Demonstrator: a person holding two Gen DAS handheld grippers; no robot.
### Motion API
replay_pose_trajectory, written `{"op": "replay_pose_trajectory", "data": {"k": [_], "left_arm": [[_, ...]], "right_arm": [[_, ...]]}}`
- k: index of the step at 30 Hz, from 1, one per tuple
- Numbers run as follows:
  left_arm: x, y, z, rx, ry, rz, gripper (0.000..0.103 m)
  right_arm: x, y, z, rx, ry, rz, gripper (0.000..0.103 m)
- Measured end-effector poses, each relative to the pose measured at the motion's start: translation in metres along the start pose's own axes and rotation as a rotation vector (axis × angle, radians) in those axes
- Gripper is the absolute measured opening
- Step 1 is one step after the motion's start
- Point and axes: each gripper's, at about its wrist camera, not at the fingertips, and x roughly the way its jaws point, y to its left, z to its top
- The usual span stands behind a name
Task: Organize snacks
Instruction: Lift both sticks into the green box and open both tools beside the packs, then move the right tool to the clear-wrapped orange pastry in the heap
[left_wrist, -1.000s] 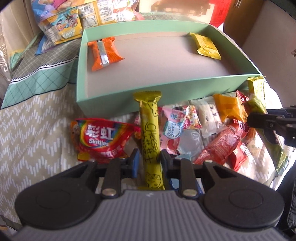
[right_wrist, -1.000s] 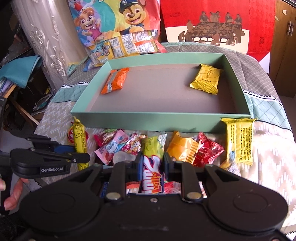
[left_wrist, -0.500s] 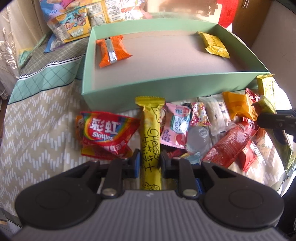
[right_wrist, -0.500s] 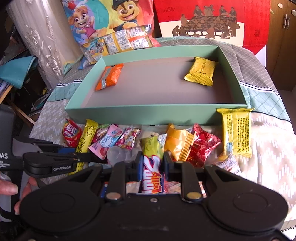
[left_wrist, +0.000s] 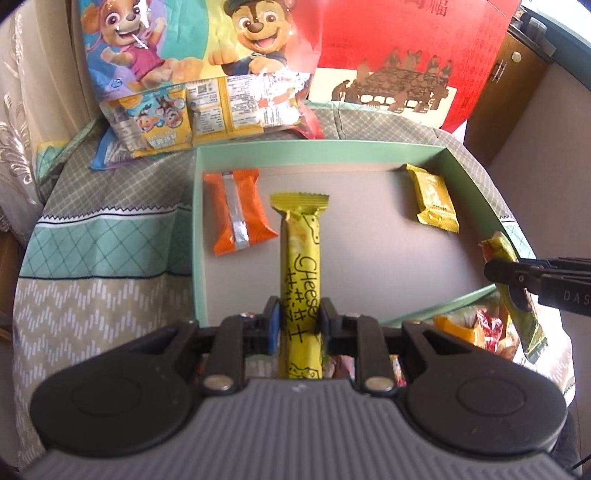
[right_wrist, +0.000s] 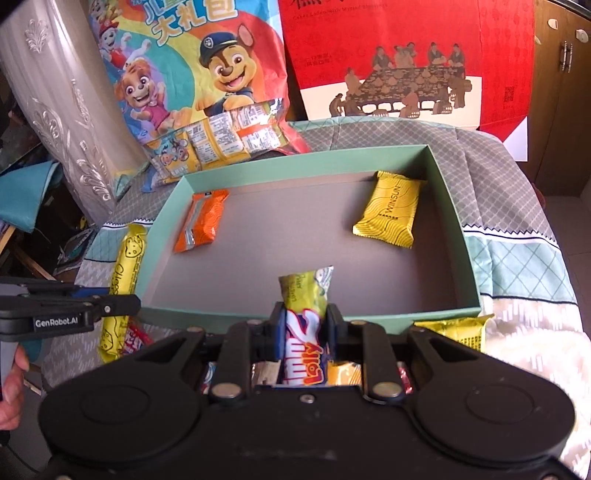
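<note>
My left gripper (left_wrist: 298, 319) is shut on a long yellow cheese stick (left_wrist: 300, 258), held lifted over the near left part of the green box (left_wrist: 317, 153). My right gripper (right_wrist: 305, 325) is shut on a yellow-green candy pack with red lettering (right_wrist: 304, 314), held over the box's near wall (right_wrist: 258, 315). An orange packet (left_wrist: 236, 212) lies in the box's far left, a yellow packet (left_wrist: 434, 201) in its far right. Each gripper shows in the other's view: the right one (left_wrist: 517, 275), the left one (right_wrist: 122, 304).
Loose snacks (left_wrist: 465, 326) lie on the cloth in front of the box. A cartoon snack bag (right_wrist: 192, 92) and a red gift box (right_wrist: 406, 62) stand behind the box. A wooden cabinet (right_wrist: 561, 92) is at the far right.
Both grippers have lifted their snacks off the pile and moved forward over the box's near edge. The loose snack pile has dropped mostly out of view.
</note>
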Motion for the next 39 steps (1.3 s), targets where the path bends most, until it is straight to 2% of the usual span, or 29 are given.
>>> {"op": "replay_pose_trajectory", "data": {"k": [7, 13, 19, 20, 21, 22, 23, 24, 25, 26, 29, 31, 39], "left_arm": [[0.069, 0.014, 0.07, -0.062, 0.019, 0.031, 0.021], [0.115, 0.022, 0.094, -0.079, 0.047, 0.05, 0.021], [0.133, 0.019, 0.102, -0.062, 0.044, 0.064, 0.024], [0.133, 0.017, 0.102, -0.057, 0.033, 0.079, 0.029], [0.133, 0.016, 0.102, -0.055, 0.029, 0.09, 0.053], [0.13, 0.015, 0.102, -0.052, 0.015, 0.102, 0.08], [0.126, 0.014, 0.101, -0.046, -0.001, 0.112, 0.09], [0.123, 0.013, 0.1, -0.04, -0.013, 0.124, 0.101], [0.118, 0.011, 0.099, -0.035, -0.023, 0.133, 0.103], [0.114, 0.01, 0.098, -0.031, -0.024, 0.132, 0.103], [0.102, 0.009, 0.091, -0.029, -0.024, 0.12, 0.103], [0.094, 0.008, 0.086, -0.03, -0.025, 0.117, 0.103], [0.05, 0.007, 0.048, -0.023, -0.031, 0.118, 0.103]], "right_arm": [[0.073, -0.018, 0.071, 0.065, -0.006, -0.019, 0.021], [0.133, -0.028, 0.097, 0.087, 0.018, -0.055, 0.021], [0.164, -0.029, 0.11, 0.065, 0.018, -0.065, 0.022], [0.167, -0.03, 0.113, 0.069, 0.017, -0.06, 0.027], [0.167, -0.031, 0.114, 0.077, 0.014, -0.051, 0.032], [0.166, -0.031, 0.114, 0.083, 0.009, -0.044, 0.049], [0.162, -0.031, 0.112, 0.084, -0.003, -0.041, 0.068], [0.158, -0.03, 0.111, 0.084, -0.018, -0.043, 0.077], [0.152, -0.03, 0.109, 0.082, -0.034, -0.043, 0.089], [0.148, -0.029, 0.108, 0.076, -0.041, -0.043, 0.094], [0.13, -0.026, 0.102, 0.067, -0.037, -0.031, 0.1], [0.12, -0.024, 0.098, 0.063, -0.038, -0.03, 0.103], [0.069, -0.015, 0.069, 0.06, -0.049, -0.023, 0.103]]}}
